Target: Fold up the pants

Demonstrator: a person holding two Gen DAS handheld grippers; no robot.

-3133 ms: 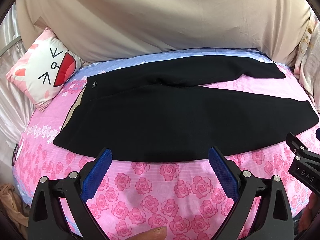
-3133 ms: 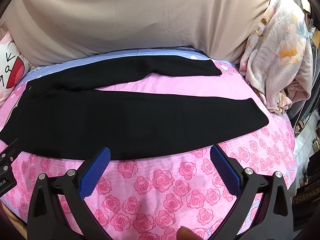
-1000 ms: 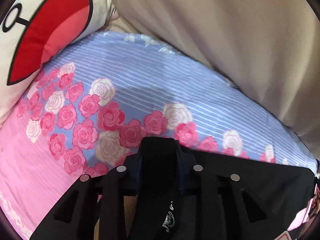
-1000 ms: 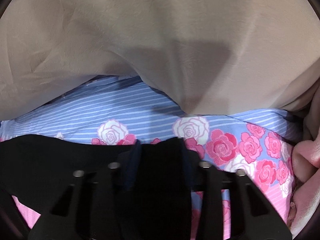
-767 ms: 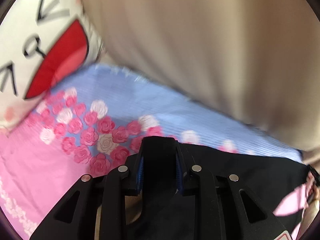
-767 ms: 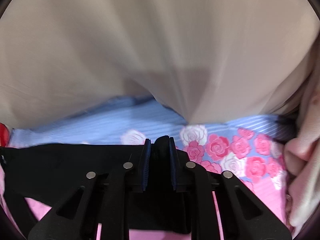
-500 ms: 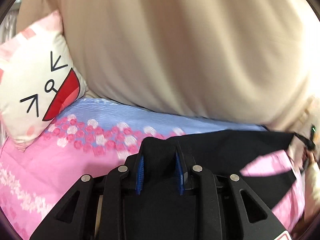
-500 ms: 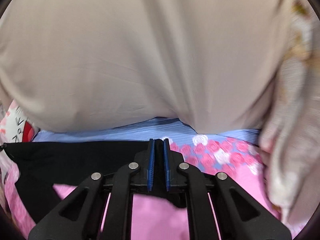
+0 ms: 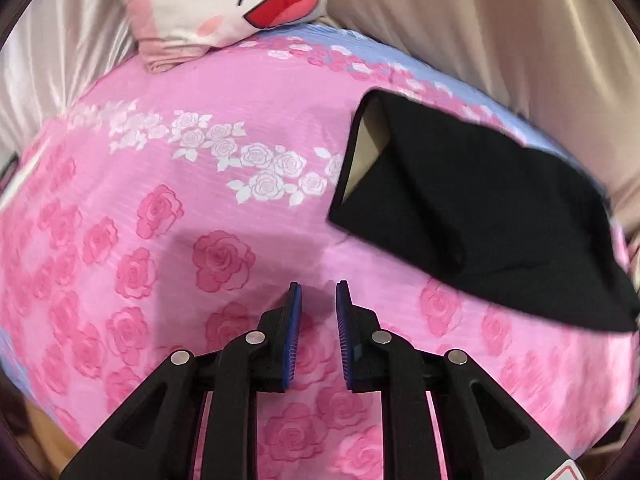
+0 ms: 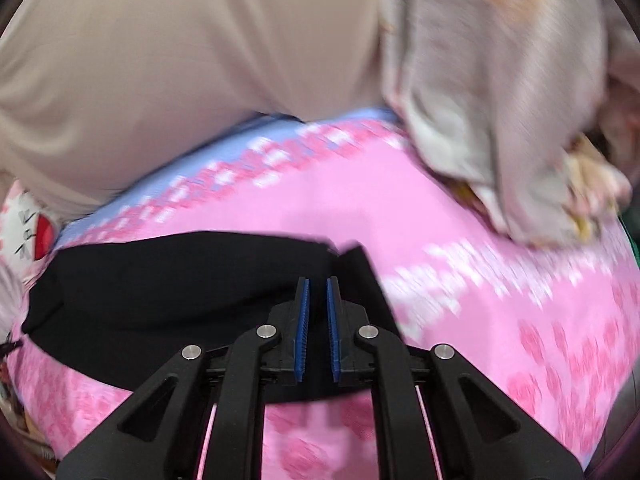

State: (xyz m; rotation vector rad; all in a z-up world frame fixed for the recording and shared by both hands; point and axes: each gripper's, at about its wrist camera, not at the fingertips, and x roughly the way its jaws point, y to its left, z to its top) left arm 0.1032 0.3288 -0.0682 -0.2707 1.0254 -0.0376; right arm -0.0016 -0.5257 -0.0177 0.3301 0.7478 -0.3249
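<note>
Pants [image 9: 480, 208], black, lie on the bed [image 9: 200, 240] with its pink rose-print sheet, and from how they rest we judge the first fold, one leg laid over the other, is done. Going left to right in the left wrist view: a cartoon-face pillow [image 9: 224, 4] sits at the far left top of the bed, then bare pink sheet, then the pants at the right with the waistband opening turned toward the pillow and pale lining showing inside. Our left claw [image 9: 317, 292] hovers over bare sheet, well clear of the cloth, its blue pads a little apart and holding nothing.

In the right wrist view, which is blurred by motion, the pillow peeks in at far left, the pants stretch across the left and middle, and a pale floral blanket [image 10: 500, 100] is heaped at the right. Our right claw [image 10: 316, 286] hangs just above the leg-end of the pants, pads narrowly parted with nothing between them.

We judge we are between folds. The next move calls for each claw to pinch one end of the doubled pants, then bring one end over to the other, keeping edges lined up
</note>
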